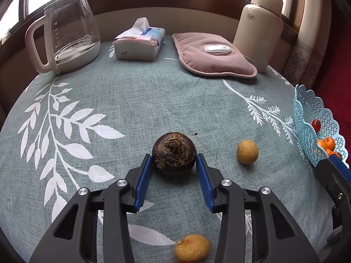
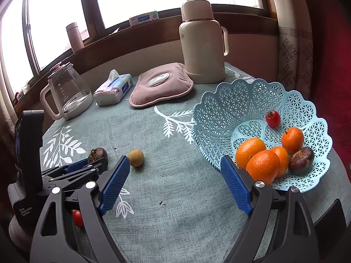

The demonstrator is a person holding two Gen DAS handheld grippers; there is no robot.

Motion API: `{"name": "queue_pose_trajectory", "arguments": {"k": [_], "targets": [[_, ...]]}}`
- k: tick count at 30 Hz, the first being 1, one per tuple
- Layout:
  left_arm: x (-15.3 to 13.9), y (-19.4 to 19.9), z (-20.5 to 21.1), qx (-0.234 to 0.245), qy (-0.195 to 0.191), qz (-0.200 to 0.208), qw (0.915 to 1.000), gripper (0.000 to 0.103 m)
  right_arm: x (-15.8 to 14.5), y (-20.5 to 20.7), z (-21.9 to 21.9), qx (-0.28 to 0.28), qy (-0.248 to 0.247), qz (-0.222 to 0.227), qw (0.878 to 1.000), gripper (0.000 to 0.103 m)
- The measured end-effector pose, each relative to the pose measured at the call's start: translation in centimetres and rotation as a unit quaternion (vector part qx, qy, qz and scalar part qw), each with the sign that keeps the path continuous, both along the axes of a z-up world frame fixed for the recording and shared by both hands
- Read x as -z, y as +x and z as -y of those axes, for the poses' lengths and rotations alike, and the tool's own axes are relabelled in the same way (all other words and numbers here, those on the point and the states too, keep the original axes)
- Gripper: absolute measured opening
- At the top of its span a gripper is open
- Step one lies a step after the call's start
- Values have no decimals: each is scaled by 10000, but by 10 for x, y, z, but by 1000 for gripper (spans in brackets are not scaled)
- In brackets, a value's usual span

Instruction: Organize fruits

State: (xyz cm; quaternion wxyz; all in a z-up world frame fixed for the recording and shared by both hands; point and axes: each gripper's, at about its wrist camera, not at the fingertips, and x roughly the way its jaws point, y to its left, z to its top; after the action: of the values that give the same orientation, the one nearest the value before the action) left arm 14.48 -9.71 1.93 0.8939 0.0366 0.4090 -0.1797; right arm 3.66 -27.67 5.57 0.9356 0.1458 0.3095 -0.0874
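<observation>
Left of basket (image 2: 258,100), chestnut (image 1: 173,152) clamped by left gripper (image 1: 174,161), right gripper (image 2: 175,171) held open and empty, longan (image 1: 247,151) between chestnut and basket.

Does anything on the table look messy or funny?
A little. Dark crumbs lie on the tablecloth just behind the brown fibrous fruit, which the left tongs are gripping. They were probably shed from its ragged top. Nothing is spilled or tipped.
</observation>
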Motion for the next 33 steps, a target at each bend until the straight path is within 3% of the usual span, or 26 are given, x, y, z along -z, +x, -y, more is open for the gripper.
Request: {"name": "queue_pose_trajectory", "arguments": {"k": [8, 14, 25, 28, 30, 33], "targets": [[-18, -2, -21, -341, -307, 177, 9988, 39, -2, 1, -7, -26, -139, 26, 9999, 86], [-32, -2, -38, -680, -305, 494, 9960, 37, -6, 3, -20, -154, -293, 107, 9994, 86], [-31, 6, -55, -839, -450, 384, 9947, 37, -5, 18, -53, -728, -586, 158, 9955, 86], [-28, 9, -57, -907, -497, 297, 9942, 40, 0, 30, -63, -1034, -546, 60, 9931, 86], [-28, 10, -60, -990, -520, 297, 9933, 57, 6, 40, -66, -1231, -402, -83, 9915, 83], [-29, 12, -64, -1069, -533, 328, 9923, 64, 19, 58, -63, -1290, -134, -460, 9905, 67]]}}
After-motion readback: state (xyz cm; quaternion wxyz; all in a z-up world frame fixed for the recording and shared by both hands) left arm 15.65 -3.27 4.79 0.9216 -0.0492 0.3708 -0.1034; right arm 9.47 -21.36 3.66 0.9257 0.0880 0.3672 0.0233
